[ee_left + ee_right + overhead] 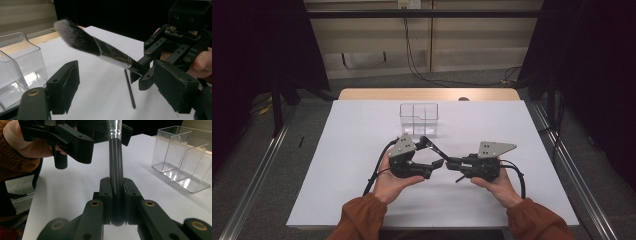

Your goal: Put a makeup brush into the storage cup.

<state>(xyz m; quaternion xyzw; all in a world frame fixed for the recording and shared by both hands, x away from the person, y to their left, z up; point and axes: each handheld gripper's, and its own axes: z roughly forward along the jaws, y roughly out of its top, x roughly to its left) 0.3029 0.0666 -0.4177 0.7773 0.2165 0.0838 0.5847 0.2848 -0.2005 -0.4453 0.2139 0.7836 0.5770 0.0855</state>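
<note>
A makeup brush [434, 149] with a black handle, a silver band and grey-white bristles [71, 33] is held above the white table. My right gripper [450, 163] is shut on the end of its handle [116, 165], the pads [106, 202] pressing on both sides. The brush points up and away from it towards my left gripper [432, 161]. In the left gripper view that gripper [120, 87] is open, its two jaws wide on either side of the brush shaft and not touching it.
A clear plastic organiser [419, 119] with several compartments stands empty at the back middle of the table [362, 175], just beyond the grippers. A thin black stick [130, 90] lies on the table below the right gripper. Dark curtains and metal rails flank the table.
</note>
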